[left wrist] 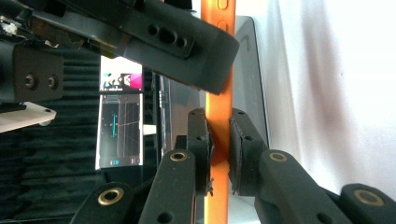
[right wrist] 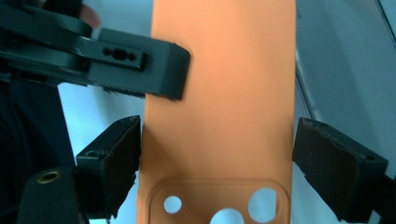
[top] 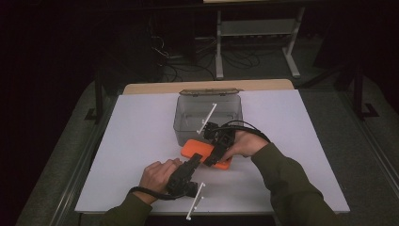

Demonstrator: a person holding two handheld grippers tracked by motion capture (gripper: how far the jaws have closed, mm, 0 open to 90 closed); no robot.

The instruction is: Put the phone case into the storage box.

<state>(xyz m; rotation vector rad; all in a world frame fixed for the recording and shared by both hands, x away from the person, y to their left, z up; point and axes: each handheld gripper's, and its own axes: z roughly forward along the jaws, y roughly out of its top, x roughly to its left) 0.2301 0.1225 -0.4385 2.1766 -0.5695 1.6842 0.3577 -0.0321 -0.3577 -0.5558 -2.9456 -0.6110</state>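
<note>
An orange phone case (top: 195, 149) lies low over the white table, just in front of a clear plastic box (top: 178, 117). My left gripper (top: 196, 161) reaches it from the near left. In the left gripper view the left gripper (left wrist: 219, 128) is shut on the case (left wrist: 219, 107), seen edge-on, both pads pressed on its faces. My right gripper (top: 215, 157) comes in from the right. In the right gripper view the right gripper (right wrist: 217, 154) straddles the case's (right wrist: 219, 93) width near the camera holes, one pad touching an edge, a thin gap at the other.
The clear box has its lid (top: 209, 92) folded back at the far side and looks empty. The white table top (top: 136, 141) has free room left and right of the hands. A table frame and cables stand on the dark floor behind.
</note>
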